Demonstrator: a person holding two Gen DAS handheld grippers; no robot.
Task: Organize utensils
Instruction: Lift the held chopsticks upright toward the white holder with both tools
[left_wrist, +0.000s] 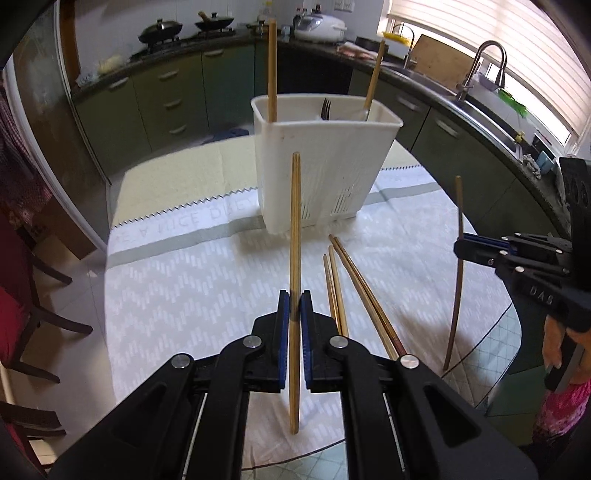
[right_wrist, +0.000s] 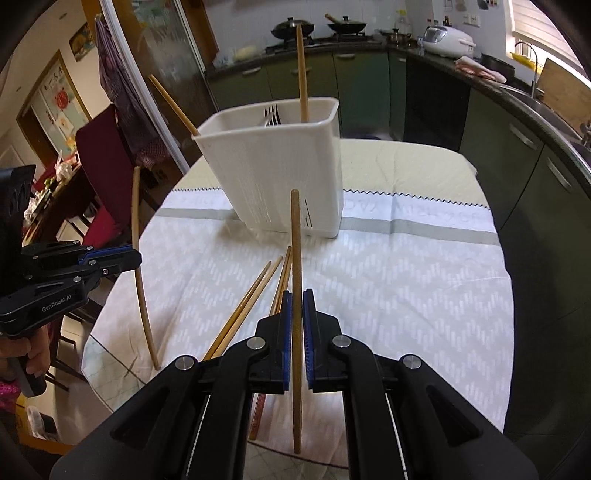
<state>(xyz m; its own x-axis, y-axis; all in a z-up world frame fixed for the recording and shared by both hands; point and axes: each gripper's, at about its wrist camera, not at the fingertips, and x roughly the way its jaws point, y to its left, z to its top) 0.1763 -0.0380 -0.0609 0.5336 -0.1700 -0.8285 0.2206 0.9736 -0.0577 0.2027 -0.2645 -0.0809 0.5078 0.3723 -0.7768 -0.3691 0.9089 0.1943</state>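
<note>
Upright chopsticks (left_wrist: 272, 70) (two) crowd the caddy (left_wrist: 325, 162) opening.

Four chopsticks (left_wrist: 343, 280) are lying loose on the near cloth, two more (left_wrist: 272, 70) and one fork (left_wrist: 325, 109) are standing in one white caddy (left_wrist: 325, 166), and two others (left_wrist: 294, 236) are standing gripped.

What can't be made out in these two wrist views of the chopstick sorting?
- Inside of the white utensil holder: both views; its walls hide any dividers and the lower ends of the fork and the standing chopsticks.
- Near ends of the chopsticks on the table: both views, hidden behind the hand-held gripper bodies.
- Grey lettering on the tablecloth: left wrist view, too faint to read.
</note>
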